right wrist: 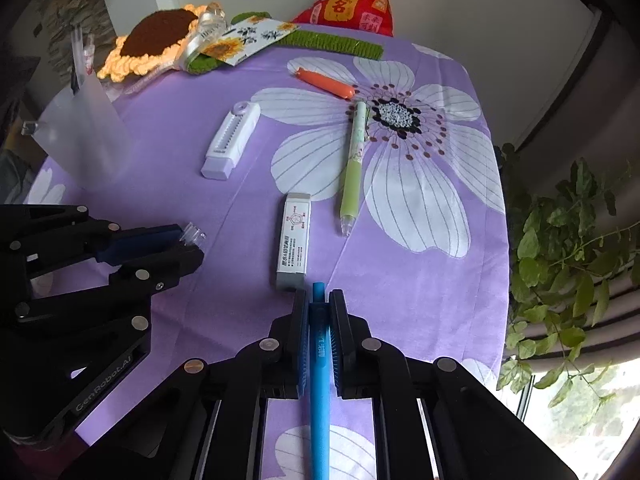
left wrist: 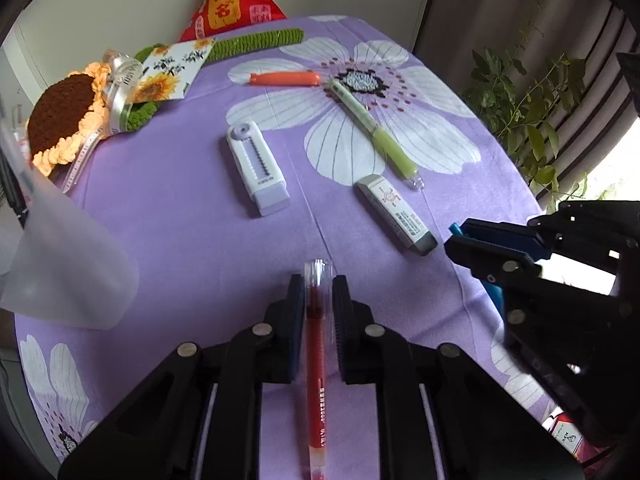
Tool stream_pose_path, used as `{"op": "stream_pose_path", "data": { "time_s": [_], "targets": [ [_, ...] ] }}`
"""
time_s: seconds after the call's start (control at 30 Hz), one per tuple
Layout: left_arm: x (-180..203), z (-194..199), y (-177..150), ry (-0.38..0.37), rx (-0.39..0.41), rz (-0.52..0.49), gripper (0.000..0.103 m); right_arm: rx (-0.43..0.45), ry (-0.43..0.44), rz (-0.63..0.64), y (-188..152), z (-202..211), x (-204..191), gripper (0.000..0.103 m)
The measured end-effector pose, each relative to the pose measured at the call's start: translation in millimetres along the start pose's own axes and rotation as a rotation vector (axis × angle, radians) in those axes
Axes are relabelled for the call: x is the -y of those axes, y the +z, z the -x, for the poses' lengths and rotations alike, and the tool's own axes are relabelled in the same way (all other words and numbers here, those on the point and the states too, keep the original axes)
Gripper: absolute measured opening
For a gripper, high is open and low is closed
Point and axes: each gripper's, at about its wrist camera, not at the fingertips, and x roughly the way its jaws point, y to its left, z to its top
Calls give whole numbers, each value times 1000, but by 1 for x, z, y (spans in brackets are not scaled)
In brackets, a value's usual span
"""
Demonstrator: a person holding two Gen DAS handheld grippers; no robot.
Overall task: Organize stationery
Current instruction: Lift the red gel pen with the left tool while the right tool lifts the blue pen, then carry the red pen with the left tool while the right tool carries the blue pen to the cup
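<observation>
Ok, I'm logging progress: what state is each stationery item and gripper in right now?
left gripper: shut on red pen
right gripper: shut on blue pen
green pen: lying loose on cloth
orange pen: lying loose
white eraser: lying loose
correction tape: lying loose

Hidden and cut-off parts

The red pen [left wrist: 316,364] and the blue pen [right wrist: 320,392] each run out of frame at the bottom edge. The print on the grey-ended eraser [right wrist: 294,236] is too small to read. The frosted plastic sheet [left wrist: 68,264] is blurred at the table's left edge.
</observation>
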Motion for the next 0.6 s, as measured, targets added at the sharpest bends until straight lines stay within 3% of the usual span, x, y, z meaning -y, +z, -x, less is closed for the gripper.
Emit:
{"op": "stream_pose_path", "data": {
  "time_s": [0.6],
  "targets": [
    [7, 113, -9, -8, 293, -21, 12, 388, -2, -37, -2, 133, -20, 11]
  ]
}}
